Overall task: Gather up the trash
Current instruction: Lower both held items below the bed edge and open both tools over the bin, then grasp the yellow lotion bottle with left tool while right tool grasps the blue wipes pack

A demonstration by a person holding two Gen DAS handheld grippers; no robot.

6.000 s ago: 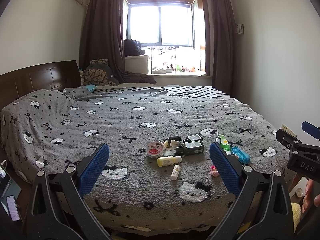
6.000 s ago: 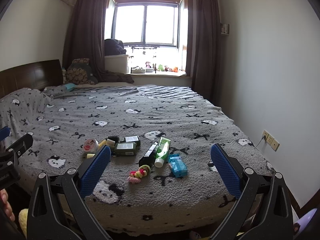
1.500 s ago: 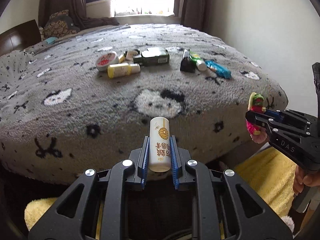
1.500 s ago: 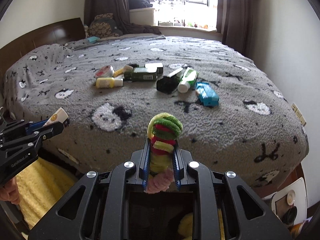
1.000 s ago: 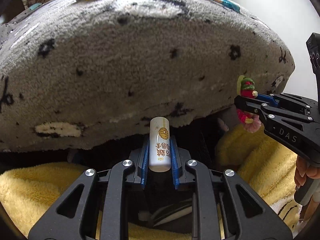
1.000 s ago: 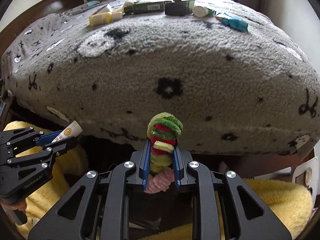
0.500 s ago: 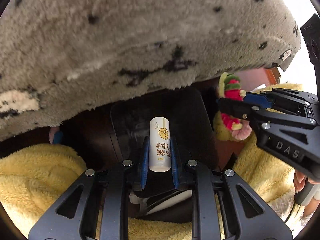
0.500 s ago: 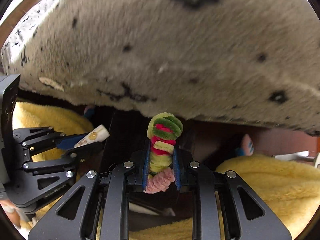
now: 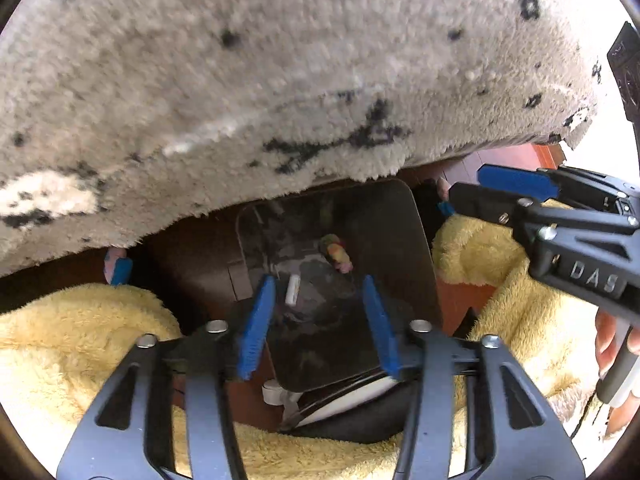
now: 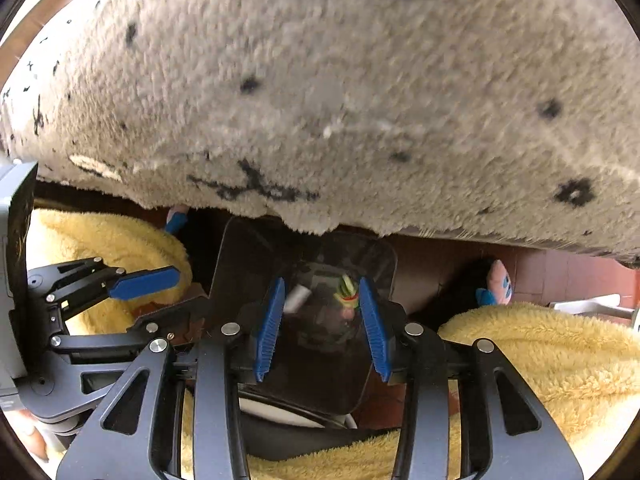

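A dark trash bin (image 9: 416, 240) stands on the floor below the bed's edge; it also shows in the right wrist view (image 10: 228, 256). A small white tube (image 9: 293, 289) and a fuzzy red, green and yellow toy (image 9: 337, 251) lie inside it; the right wrist view shows the tube (image 10: 297, 297) and the toy (image 10: 347, 293) too. My left gripper (image 9: 318, 320) is open and empty above the bin. My right gripper (image 10: 322, 324) is open and empty above it, and shows at the right of the left wrist view (image 9: 500, 188).
The grey fleece blanket (image 9: 280, 80) hangs over the bed edge just above the bin. Yellow fluffy fabric (image 9: 80, 328) lies on both sides of the bin. The person's feet in pink and blue slippers (image 10: 496, 282) stand beside it on red-brown floor.
Both grippers have opened. The white tube has dropped from the left one and the fuzzy toy from the right one into the bin.
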